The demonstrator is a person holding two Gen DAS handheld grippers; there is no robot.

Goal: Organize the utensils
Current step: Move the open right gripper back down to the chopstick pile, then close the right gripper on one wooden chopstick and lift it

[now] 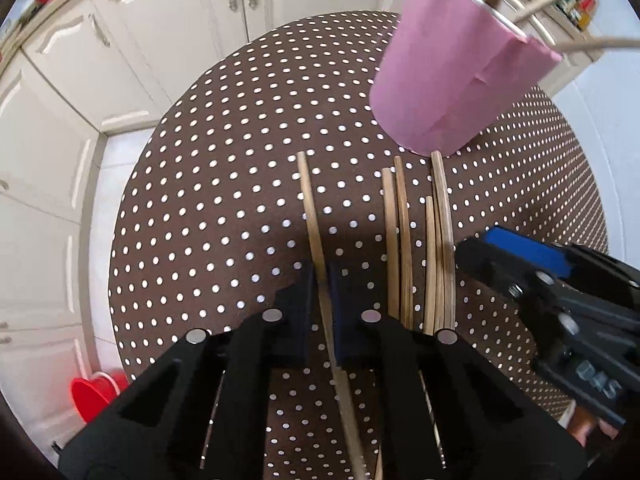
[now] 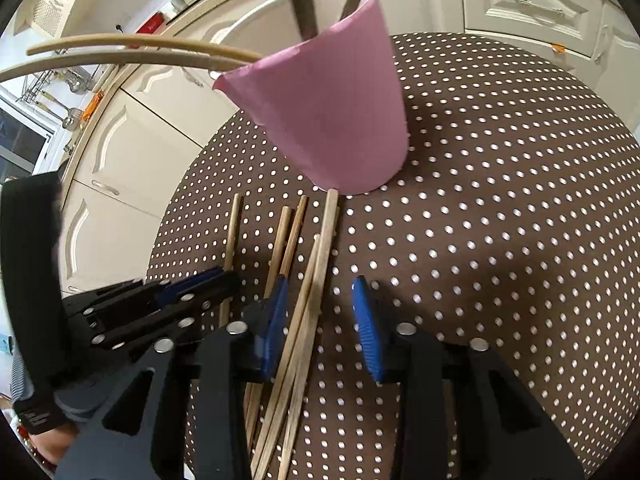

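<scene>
Landmark: the pink cup (image 1: 452,80) stands upright on your tabletop (image 1: 224,184), which wears a brown cloth with white dots; every place below is given from this cup.
Cup contents: two pale bamboo chopsticks (image 2: 132,54) and two darker sticks (image 2: 304,0) lean out over the cup's rim.
Loose bundle: a bundle of chopsticks (image 1: 440,240) lies flat on the cloth, the far tips at the cup's foot, the lengths running from the cup toward you.
Middle pair: two more chopsticks (image 1: 396,240) lie just to the side of that bundle, their tips a little short of the cup.
Single chopstick (image 1: 316,232): lies apart from the rest, farthest to the side of the cup, roughly parallel to the others.
Your left tongs (image 1: 323,280): pointed steeply down, well short of the cup, pads brought together on the single chopstick, which runs between them.
Your right tongs (image 2: 320,316): also pointed down near the cup's foot, blue pads standing apart and astride the bundle; the left-hand pad is at or against the sticks, the other clear of them, so nothing is clamped.
Your hands: a dark sleeve (image 2: 32,272) shows behind the left tongs in the right wrist view.
Surroundings: cream cupboard doors (image 1: 120,40) behind the cup; a red bucket (image 1: 96,392) on the floor, well away from the cup.
</scene>
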